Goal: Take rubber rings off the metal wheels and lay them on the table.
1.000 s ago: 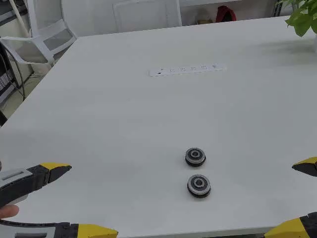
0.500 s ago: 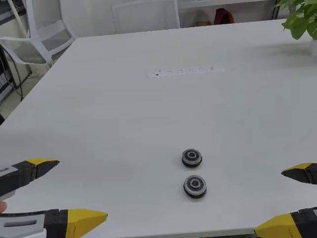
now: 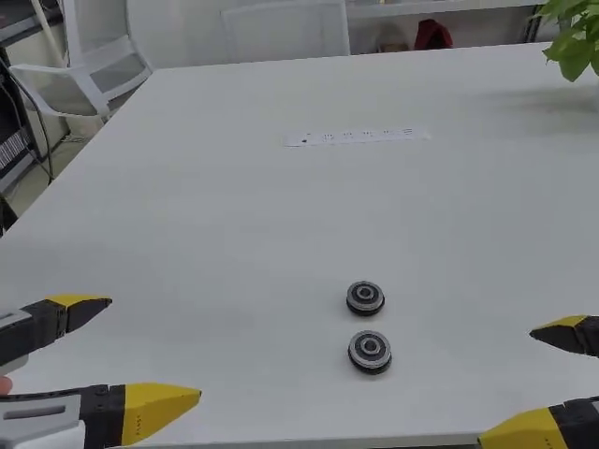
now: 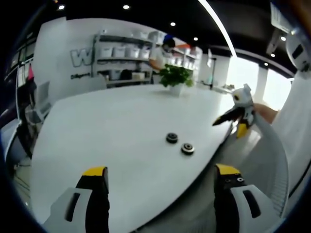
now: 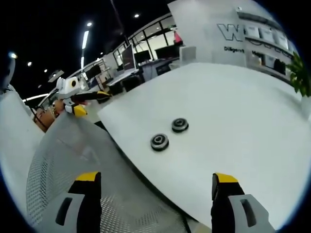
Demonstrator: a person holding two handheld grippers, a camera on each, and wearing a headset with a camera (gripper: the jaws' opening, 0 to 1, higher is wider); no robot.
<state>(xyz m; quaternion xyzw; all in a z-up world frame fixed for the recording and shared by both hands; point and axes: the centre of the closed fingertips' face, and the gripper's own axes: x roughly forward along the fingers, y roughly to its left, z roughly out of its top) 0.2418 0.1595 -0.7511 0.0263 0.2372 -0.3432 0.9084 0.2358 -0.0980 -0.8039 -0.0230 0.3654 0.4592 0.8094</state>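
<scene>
Well, one wheel (image 3: pixel 370 351) lies near the tabletop's (image 3: pixel 281 215) front edge, a second wheel (image 3: pixel 365 297) just behind it. The left tongs (image 3: pixel 140 354) and right tongs (image 3: pixel 515 383) flank them at that edge, both spread apart, empty.

The white table (image 3: pixel 234 215) carries a flush white power strip (image 3: pixel 357 137). Well toward the near edge from the strip, two rubber-ringed metal wheels lie flat, close together but apart: the farther wheel (image 3: pixel 365 298) and the nearer wheel (image 3: pixel 371 352). A potted plant (image 4: pixel 174 77) stands far to the strip's right.

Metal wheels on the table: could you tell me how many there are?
2: the farther wheel lies toward the near edge, the nearer wheel just before it, apart.
</scene>
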